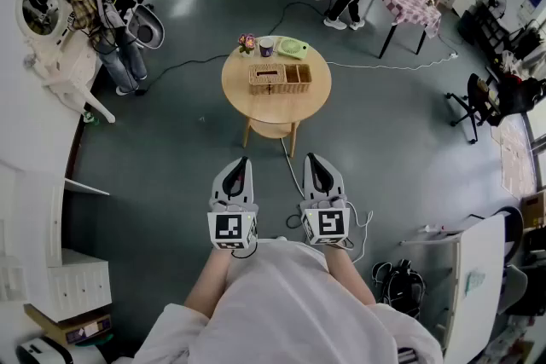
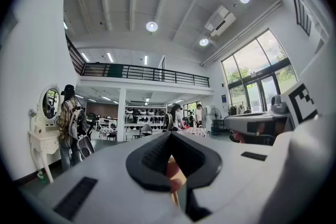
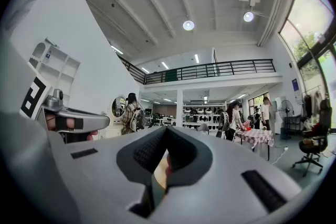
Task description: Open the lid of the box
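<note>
A woven wicker box [image 1: 279, 78] sits in the middle of a round wooden table [image 1: 239, 94], well ahead of me across the floor. Its lid [image 1: 266, 74] lies flat and closed over the left part. Both grippers are held close to my body, far short of the table, pointing toward it. My left gripper [image 1: 239, 164] is shut with nothing in it, its jaws meeting at the tips [image 2: 168, 136]. My right gripper [image 1: 314, 160] is also shut and empty [image 3: 167, 131]. Only slivers of the table show in the gripper views.
Behind the box stand a small flower pot [image 1: 247, 43], a purple cup [image 1: 266, 47] and a green plate [image 1: 292, 47]. A black cable [image 1: 192, 61] runs over the grey floor. A white dresser [image 1: 60, 64] and a person stand left; people at a checked table [image 1: 408, 0] at the back.
</note>
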Available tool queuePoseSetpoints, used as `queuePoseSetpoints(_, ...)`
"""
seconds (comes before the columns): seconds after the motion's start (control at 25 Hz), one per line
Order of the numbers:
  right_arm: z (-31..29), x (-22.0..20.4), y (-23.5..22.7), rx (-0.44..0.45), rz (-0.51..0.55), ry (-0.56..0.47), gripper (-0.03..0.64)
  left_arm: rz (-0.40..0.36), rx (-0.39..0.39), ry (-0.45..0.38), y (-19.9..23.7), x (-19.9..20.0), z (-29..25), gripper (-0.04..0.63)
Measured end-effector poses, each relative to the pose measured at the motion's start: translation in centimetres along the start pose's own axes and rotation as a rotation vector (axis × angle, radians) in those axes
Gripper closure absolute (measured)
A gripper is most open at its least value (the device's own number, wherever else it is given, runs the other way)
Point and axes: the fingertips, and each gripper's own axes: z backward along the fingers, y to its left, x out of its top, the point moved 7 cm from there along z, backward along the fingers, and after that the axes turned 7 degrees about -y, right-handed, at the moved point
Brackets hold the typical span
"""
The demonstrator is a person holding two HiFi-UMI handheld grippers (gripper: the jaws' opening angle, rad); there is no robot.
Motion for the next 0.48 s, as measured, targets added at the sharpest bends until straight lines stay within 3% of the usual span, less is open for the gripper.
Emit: queuePoseSetpoints(0.48, 0.6, -0.7, -1.6, 0.006, 0.008, -0.030, 0.621, -0.028, -0.002, 0.002, -1.4, -0.7, -0.2, 0.600)
